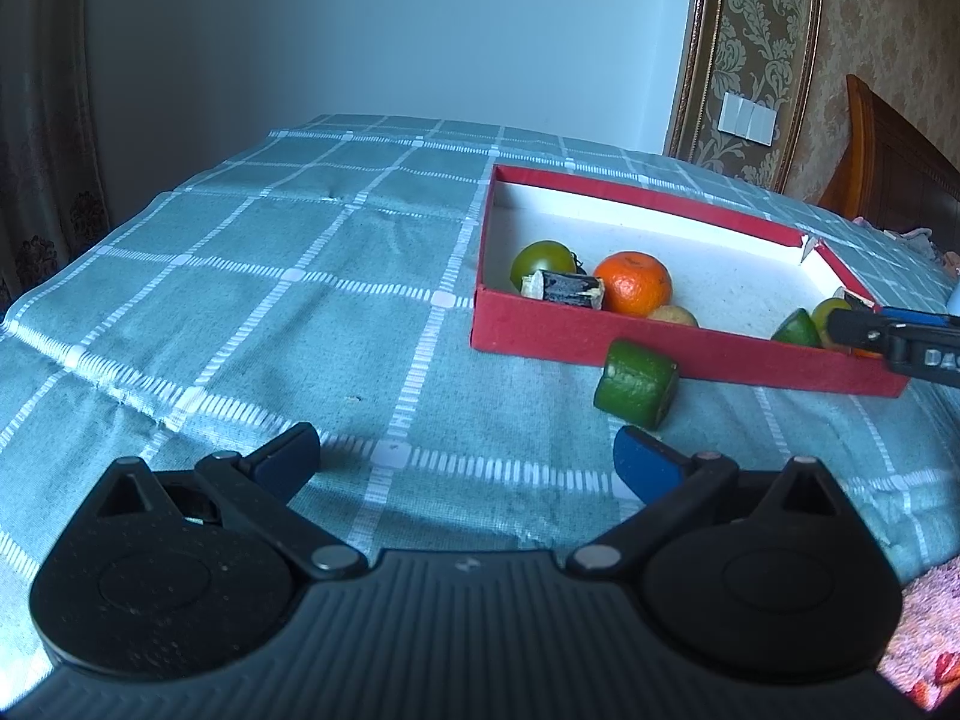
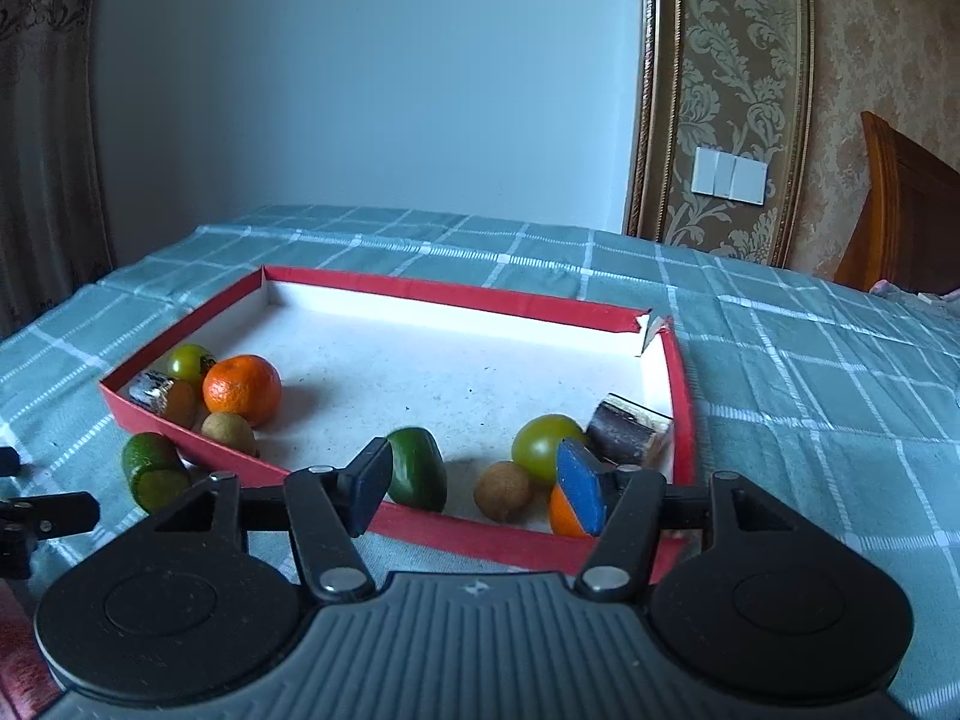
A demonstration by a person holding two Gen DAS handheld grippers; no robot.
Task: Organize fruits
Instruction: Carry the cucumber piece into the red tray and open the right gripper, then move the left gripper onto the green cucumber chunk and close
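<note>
A shallow red box [image 2: 456, 531] with a white floor lies on the checked cloth. It holds a mandarin [image 2: 242, 390], two green tomatoes [image 2: 543, 444], brown round fruits [image 2: 503, 491], a green fruit chunk [image 2: 417, 468] and dark cane pieces [image 2: 627, 429]. My right gripper [image 2: 474, 489] hovers open over the box's near wall; the green chunk and a brown fruit lie beyond its fingers, unpressed. An orange piece [image 2: 564, 516] peeks from behind the right finger. Another green chunk [image 1: 636, 384] lies on the cloth outside the box. My left gripper [image 1: 465, 462] stands open just short of it, holding nothing.
The teal checked cloth [image 1: 270, 300] covers the whole surface and drops away at the left and far edges. A wall, a light switch [image 2: 729, 174] and a wooden headboard [image 2: 906, 210] stand behind. The right gripper's finger [image 1: 900, 336] reaches in over the box's right end.
</note>
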